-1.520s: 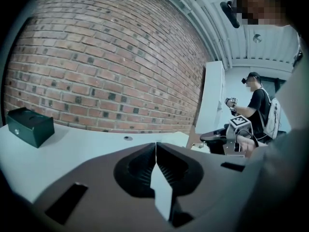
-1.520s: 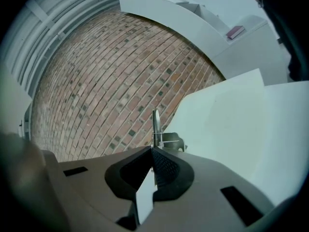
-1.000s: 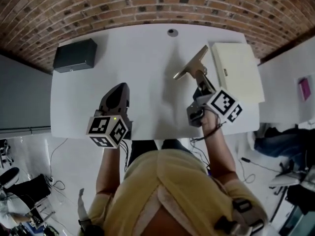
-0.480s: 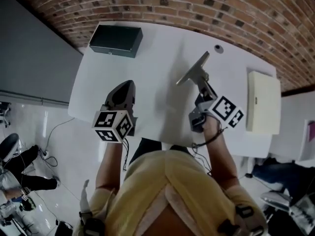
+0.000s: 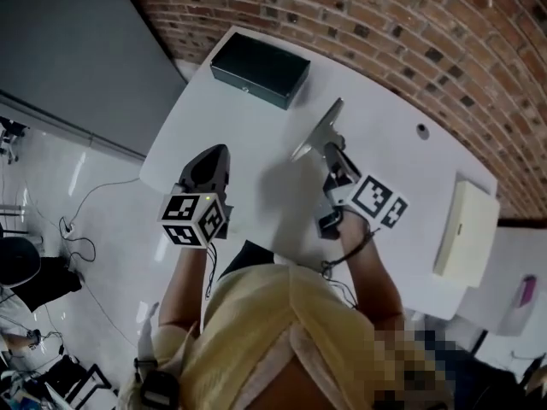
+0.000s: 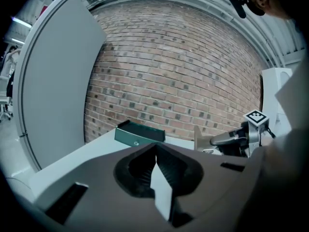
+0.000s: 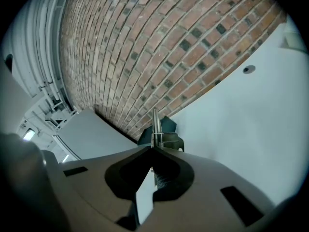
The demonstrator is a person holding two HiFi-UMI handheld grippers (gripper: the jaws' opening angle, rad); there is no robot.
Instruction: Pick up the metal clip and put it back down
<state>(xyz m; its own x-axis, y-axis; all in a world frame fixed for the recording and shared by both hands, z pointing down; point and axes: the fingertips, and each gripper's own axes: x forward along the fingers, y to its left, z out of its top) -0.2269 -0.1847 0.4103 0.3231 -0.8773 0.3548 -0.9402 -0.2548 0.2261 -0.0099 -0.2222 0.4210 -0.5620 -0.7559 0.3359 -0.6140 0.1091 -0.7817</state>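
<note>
White bench fills the head view, with a brick wall along its far side. My left gripper hovers over the near left part with nothing in it, and my right gripper reaches toward the middle, its jaws pinching the metal clip, which sticks out ahead of them toward a dark green box at the far edge. A cream box lies well off to the right. From here I cannot tell whether the clip's far end touches the bench. In the left gripper view, my left gripper has its jaws pressed together and empty; past them sit the dark green box, the clip's flat plate and my right gripper's marker cube. In the right gripper view, my right gripper has its jaws clamped on the metal clip, seen edge-on and rising straight out of the tips, with the dark box just behind it and bare bench to the right.
</note>
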